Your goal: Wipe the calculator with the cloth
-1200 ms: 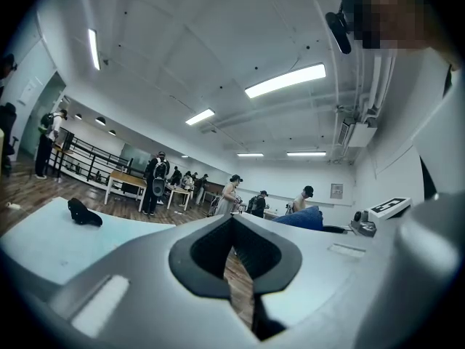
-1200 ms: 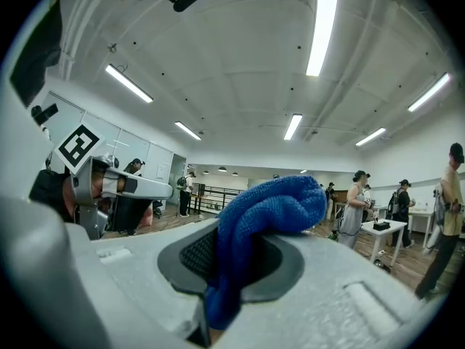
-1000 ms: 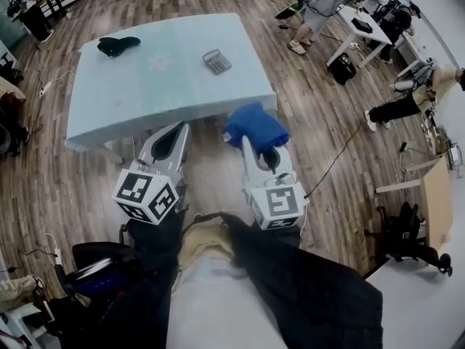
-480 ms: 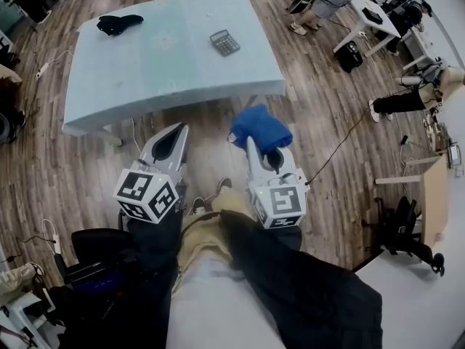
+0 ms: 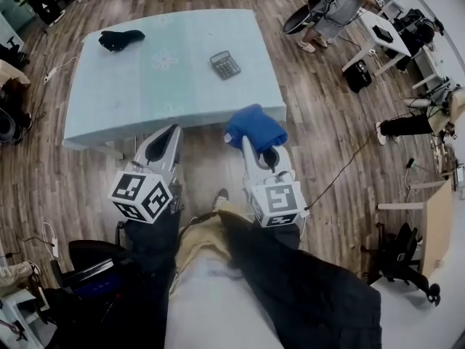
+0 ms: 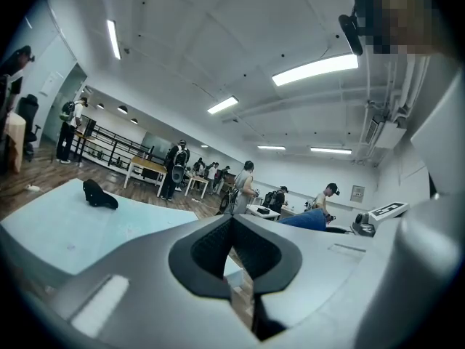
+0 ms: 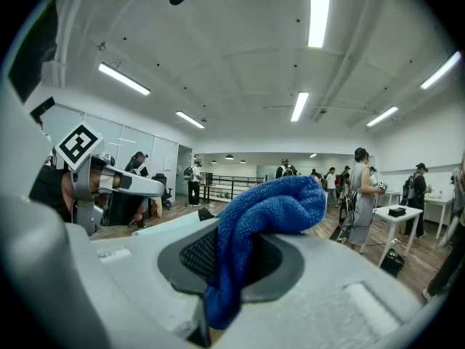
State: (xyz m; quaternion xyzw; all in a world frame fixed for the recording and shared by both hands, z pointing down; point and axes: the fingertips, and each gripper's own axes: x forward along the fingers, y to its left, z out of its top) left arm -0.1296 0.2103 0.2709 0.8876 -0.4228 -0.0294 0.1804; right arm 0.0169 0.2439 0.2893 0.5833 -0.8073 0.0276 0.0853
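Note:
A dark grey calculator (image 5: 225, 65) lies on the pale blue table (image 5: 123, 100), toward its right side. My right gripper (image 5: 251, 135) is shut on a blue cloth (image 5: 253, 127), held over the wooden floor just short of the table's near edge. The cloth (image 7: 261, 217) bulges out of the jaws in the right gripper view. My left gripper (image 5: 168, 135) hangs beside it, shut and empty, its jaws meeting at the tip (image 6: 232, 219).
A black cloth (image 5: 120, 39) lies at the table's far left corner. The person's legs and a dark jacket (image 5: 290, 282) fill the lower head view. Other people and small white tables (image 5: 378, 27) stand at the upper right. A cable (image 5: 341, 169) trails across the floor.
The table and calculator have shifted slightly in the head view as the person stepped. Both grippers stay in front of the table edge, the cloth still held.

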